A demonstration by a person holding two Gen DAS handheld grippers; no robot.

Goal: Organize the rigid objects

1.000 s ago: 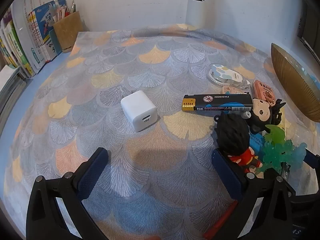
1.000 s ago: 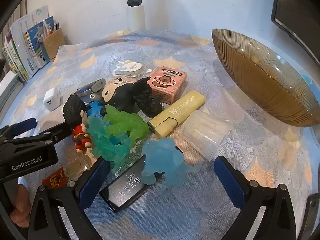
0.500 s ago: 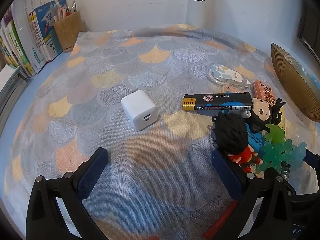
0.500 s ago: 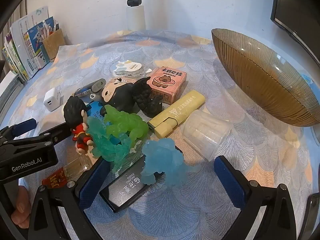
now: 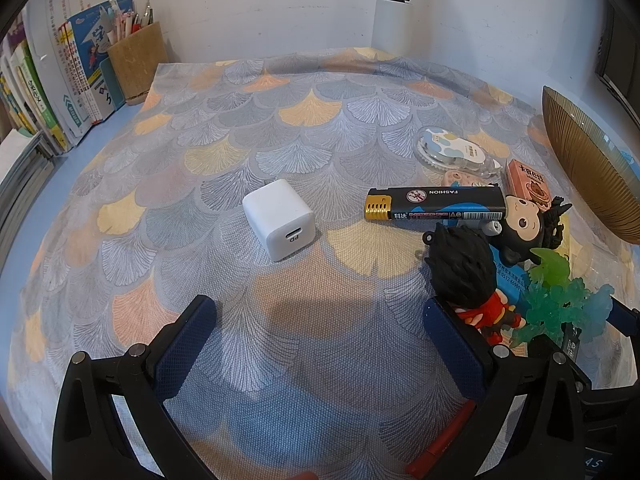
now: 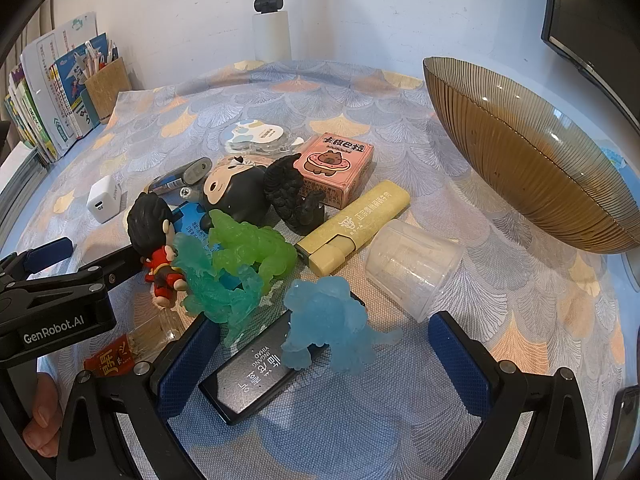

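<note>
Right tool [image 6: 320, 364], fingers apart around translucent blue dinosaur figure [image 6: 332, 326]; closing risks clipping black rectangular lighter [image 6: 248, 380] beneath.

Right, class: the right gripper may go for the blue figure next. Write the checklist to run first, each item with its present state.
1. Right gripper open: ok.
2. Blue figure between its fingers: ok.
3. Figure free of neighbours: not ok, it stands on the black case.
4. Brown bowl has room: ok.
5. Left gripper open, holding nothing: ok.
6. Figure's firmness: cannot tell.
</note>
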